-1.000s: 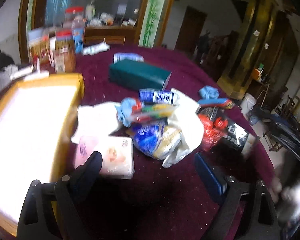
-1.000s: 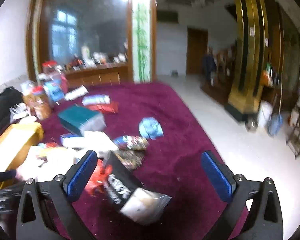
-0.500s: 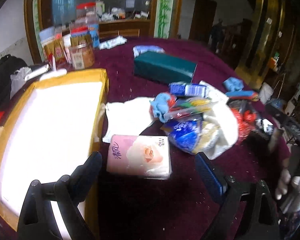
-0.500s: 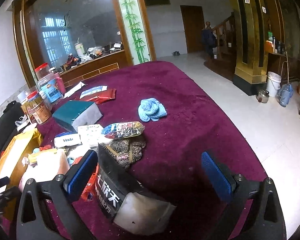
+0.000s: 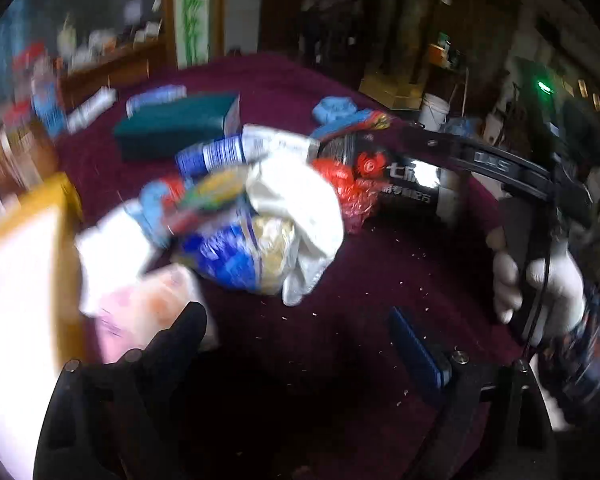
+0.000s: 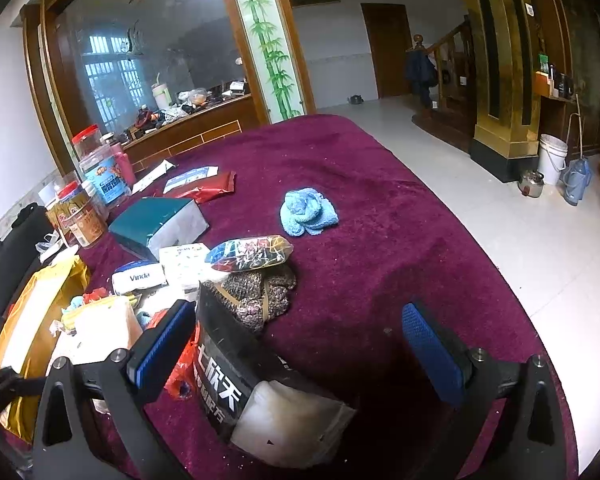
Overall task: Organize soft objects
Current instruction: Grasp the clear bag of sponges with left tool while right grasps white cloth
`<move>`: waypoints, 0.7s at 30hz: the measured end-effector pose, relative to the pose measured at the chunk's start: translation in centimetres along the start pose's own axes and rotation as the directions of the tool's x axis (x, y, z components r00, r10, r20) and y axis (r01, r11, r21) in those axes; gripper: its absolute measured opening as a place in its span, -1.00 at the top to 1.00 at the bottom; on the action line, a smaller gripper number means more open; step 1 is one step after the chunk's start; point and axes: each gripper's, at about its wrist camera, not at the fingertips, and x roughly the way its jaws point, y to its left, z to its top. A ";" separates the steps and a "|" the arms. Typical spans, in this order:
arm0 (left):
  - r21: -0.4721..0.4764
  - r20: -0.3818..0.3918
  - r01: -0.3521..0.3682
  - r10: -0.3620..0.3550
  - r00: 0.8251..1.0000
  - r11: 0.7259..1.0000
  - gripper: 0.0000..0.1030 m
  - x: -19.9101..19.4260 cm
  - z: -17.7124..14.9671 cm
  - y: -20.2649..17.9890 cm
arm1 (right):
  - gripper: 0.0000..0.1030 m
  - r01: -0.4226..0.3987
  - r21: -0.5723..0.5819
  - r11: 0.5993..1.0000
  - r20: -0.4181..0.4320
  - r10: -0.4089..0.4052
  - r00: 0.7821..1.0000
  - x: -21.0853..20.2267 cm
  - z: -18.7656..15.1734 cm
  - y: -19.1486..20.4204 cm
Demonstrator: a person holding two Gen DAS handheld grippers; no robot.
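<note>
Softness is the main point with these things: the blue towel (image 6: 308, 213), alone on the purple cloth (image 6: 400, 240) in the middle of the right wrist picture, looks light and floppy, so I judge it is best pinched at its thick folded middle, not at an edge. The knitted cloth (image 6: 260, 294) lies lower, under a shiny snack packet (image 6: 249, 254) and touching the black bag (image 6: 240, 376); it seems stretchy and would hang down if lifted by a corner. The pink tissue pack (image 5: 148, 312), at the lower left of the left wrist picture beside the yellow box (image 5: 62, 204), is light and slippery in its film, so a grip across its flat sides seems safer.

The left gripper (image 5: 296, 332) has its fingers spread wide and holds nothing. The right gripper (image 6: 296, 344) is also spread wide, with the black bag between the fingers but not pinched.

Compared with half a second ago, the left wrist picture is now blurred and turned to the right: the yellow box has slid to the left edge, and the white gloved hand (image 5: 540, 284) shows larger at the right. The right wrist picture is nearly unchanged.
</note>
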 end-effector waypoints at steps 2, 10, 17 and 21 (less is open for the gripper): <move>0.054 0.001 -0.090 0.090 0.996 0.995 -0.82 -0.2 0.2 0.2 | -0.99 -0.001 -0.001 1.000 -0.002 0.001 1.000 0.0 0.0 0.1; -0.115 -0.024 -0.154 0.152 0.988 0.981 -0.82 1.6 2.4 5.5 | -0.99 0.001 0.000 1.000 -0.002 -0.001 1.000 0.0 0.0 0.1; 0.155 -0.033 -0.266 0.274 0.961 0.952 0.09 4.5 5.3 2.5 | -0.99 0.002 0.002 1.000 -0.018 -0.002 1.000 0.2 -0.1 0.1; 0.157 -0.001 -0.267 0.271 0.963 0.951 0.14 4.3 6.3 2.5 | -0.99 0.004 0.001 1.000 -0.022 -0.004 1.000 0.2 -0.1 0.1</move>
